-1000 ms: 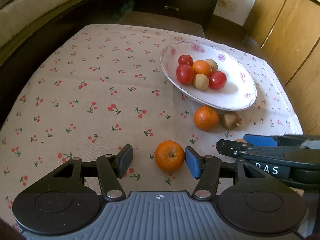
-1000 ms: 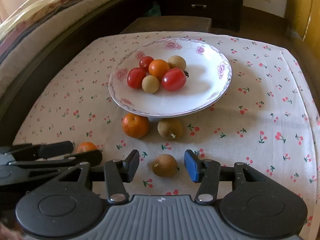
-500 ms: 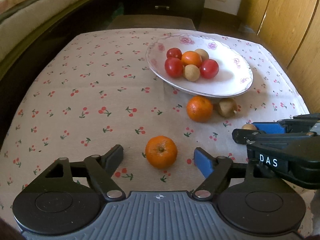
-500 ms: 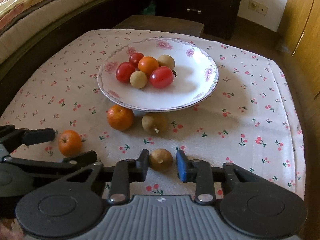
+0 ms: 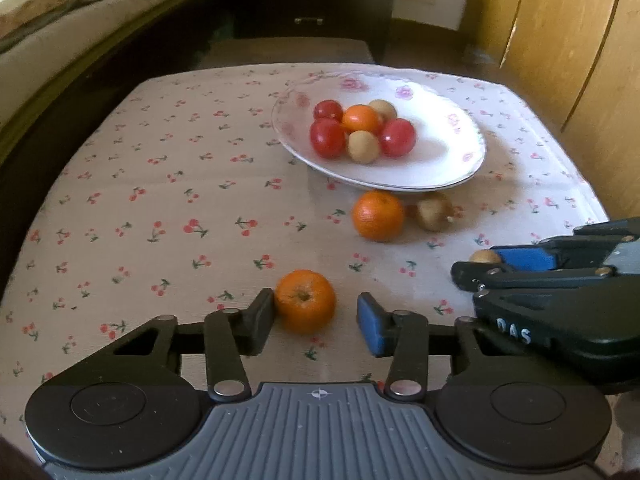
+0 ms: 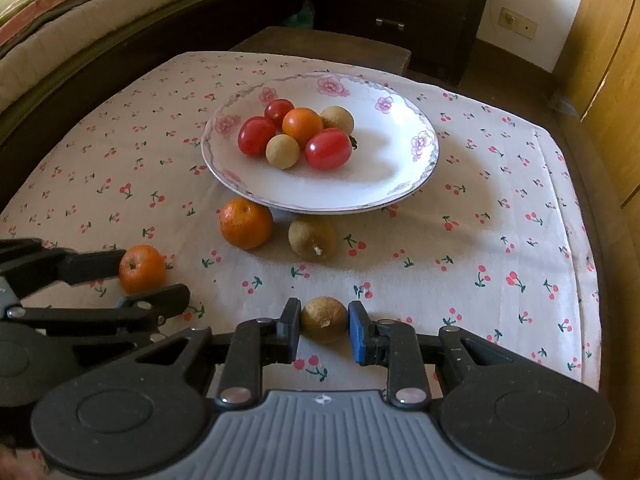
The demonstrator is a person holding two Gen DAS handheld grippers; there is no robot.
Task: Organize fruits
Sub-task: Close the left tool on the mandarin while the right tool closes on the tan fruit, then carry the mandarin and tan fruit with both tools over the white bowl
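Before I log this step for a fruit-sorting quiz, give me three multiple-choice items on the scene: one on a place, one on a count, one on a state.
1. Where does the orange between the left gripper's fingers sit?
A. on the tablecloth
B. in the plate
C. on the bed

2. How many red tomatoes lie in the plate?
A. one
B. three
C. five

3. What is the right gripper doing?
A. open over bare cloth
B. shut on a tomato
C. shut on the brown fruit

Answers:
1 A: the orange rests on the tablecloth, short of the plate, inside the left gripper.
2 B: three tomatoes show.
3 C: the right gripper presses both pads on the brown fruit.
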